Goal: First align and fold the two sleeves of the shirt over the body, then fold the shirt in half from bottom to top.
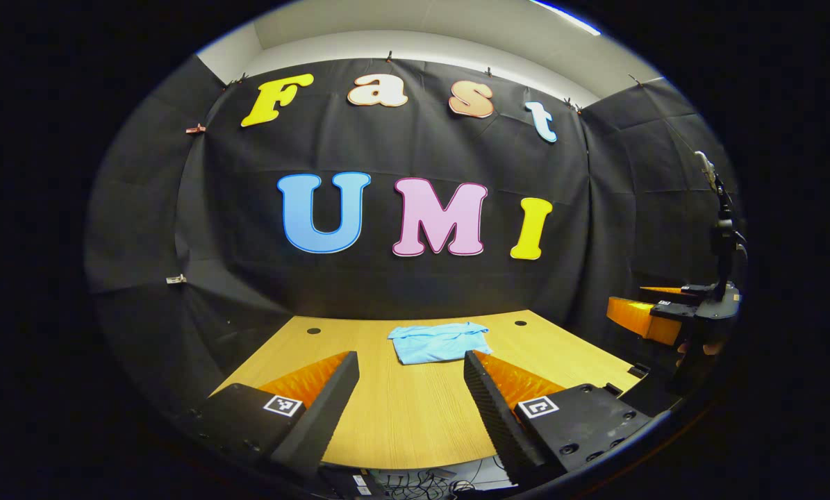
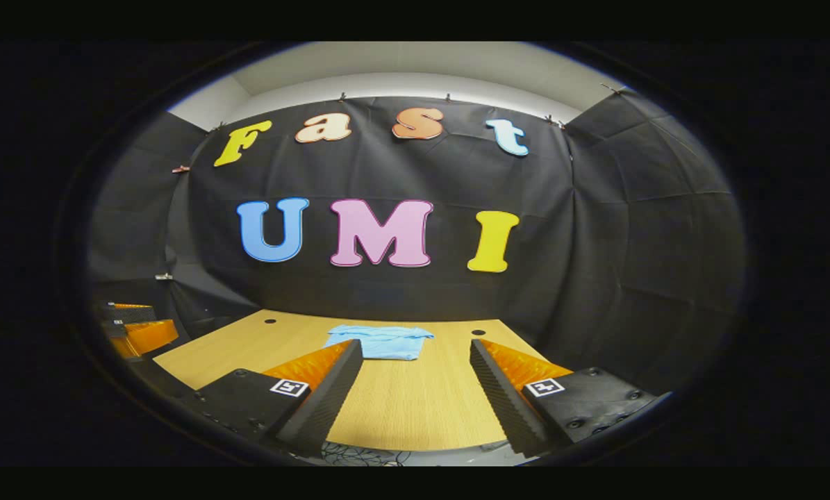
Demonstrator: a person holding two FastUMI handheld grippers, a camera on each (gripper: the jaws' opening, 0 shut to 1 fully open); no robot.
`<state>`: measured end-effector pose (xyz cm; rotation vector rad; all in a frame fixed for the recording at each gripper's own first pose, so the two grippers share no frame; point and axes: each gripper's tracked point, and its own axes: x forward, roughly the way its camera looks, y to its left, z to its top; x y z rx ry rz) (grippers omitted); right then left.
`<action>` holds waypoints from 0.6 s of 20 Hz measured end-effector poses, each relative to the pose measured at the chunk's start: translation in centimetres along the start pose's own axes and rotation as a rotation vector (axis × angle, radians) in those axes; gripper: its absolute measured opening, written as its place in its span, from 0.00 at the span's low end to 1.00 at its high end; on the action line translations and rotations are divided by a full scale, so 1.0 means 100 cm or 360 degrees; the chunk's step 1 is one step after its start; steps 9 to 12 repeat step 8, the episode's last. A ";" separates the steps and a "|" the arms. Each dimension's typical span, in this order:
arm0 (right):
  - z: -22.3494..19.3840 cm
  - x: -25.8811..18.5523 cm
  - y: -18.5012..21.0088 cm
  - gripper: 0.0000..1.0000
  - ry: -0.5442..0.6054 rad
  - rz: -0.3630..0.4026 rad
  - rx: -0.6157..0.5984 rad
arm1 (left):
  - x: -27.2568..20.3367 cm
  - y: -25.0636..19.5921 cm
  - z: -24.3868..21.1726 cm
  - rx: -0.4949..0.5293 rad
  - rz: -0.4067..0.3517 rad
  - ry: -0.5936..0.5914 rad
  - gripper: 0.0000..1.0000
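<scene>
A light blue shirt (image 1: 439, 342) lies in a compact, rumpled bundle on the far middle of the wooden table (image 1: 415, 417). My left gripper (image 1: 410, 355) hangs above the table's near edge, open and holding nothing, well short of the shirt. At the right edge of the left gripper view the right gripper (image 1: 654, 316) is held off the table's side. In the right gripper view the shirt (image 2: 380, 342) sits just beyond my open, empty right gripper (image 2: 415, 344), above the table (image 2: 415, 410). The left gripper (image 2: 133, 326) shows at the far left.
Two small dark holes (image 1: 314, 330) (image 1: 520, 323) mark the table's far corners. Cables (image 1: 421, 482) hang below the front edge. A dark stand (image 1: 720, 229) rises at the right. The black cloth wall closes in behind and on both sides.
</scene>
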<state>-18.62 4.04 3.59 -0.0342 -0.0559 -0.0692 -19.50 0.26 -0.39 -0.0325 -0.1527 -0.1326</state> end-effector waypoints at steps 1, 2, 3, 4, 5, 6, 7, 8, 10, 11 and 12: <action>0.000 0.002 0.001 0.97 -0.0002 0.0002 0.0004 | 0.002 0.001 0.001 0.0003 -0.0007 -0.0002 0.97; 0.001 0.001 0.003 0.97 -0.0003 0.0010 0.0018 | 0.003 0.002 0.002 0.0008 -0.0009 -0.0005 0.97; 0.002 0.002 0.005 0.97 -0.0004 0.0013 0.0028 | 0.005 0.003 0.003 0.0010 -0.0014 -0.0008 0.97; 0.002 0.004 0.005 0.97 -0.0002 0.0010 0.0026 | 0.006 0.003 0.005 0.0008 -0.0021 -0.0015 0.97; 0.002 0.006 0.006 0.97 -0.0002 0.0012 0.0021 | 0.007 0.002 0.006 0.0003 -0.0036 -0.0025 0.97; 0.005 0.006 0.009 0.97 -0.0007 0.0014 0.0015 | 0.007 0.001 0.009 -0.0010 -0.0054 -0.0038 0.96; 0.007 0.008 0.011 0.96 -0.0015 0.0015 0.0010 | 0.008 0.002 0.011 -0.0021 -0.0065 -0.0051 0.97; 0.010 0.009 0.011 0.97 -0.0023 0.0016 0.0002 | 0.009 0.003 0.012 -0.0024 -0.0071 -0.0058 0.97; 0.010 0.009 0.011 0.97 -0.0023 0.0016 0.0002 | 0.009 0.003 0.012 -0.0024 -0.0071 -0.0058 0.97; 0.010 0.009 0.011 0.97 -0.0023 0.0016 0.0002 | 0.009 0.003 0.012 -0.0024 -0.0071 -0.0058 0.97; 0.010 0.009 0.011 0.97 -0.0023 0.0016 0.0002 | 0.009 0.003 0.012 -0.0024 -0.0071 -0.0058 0.97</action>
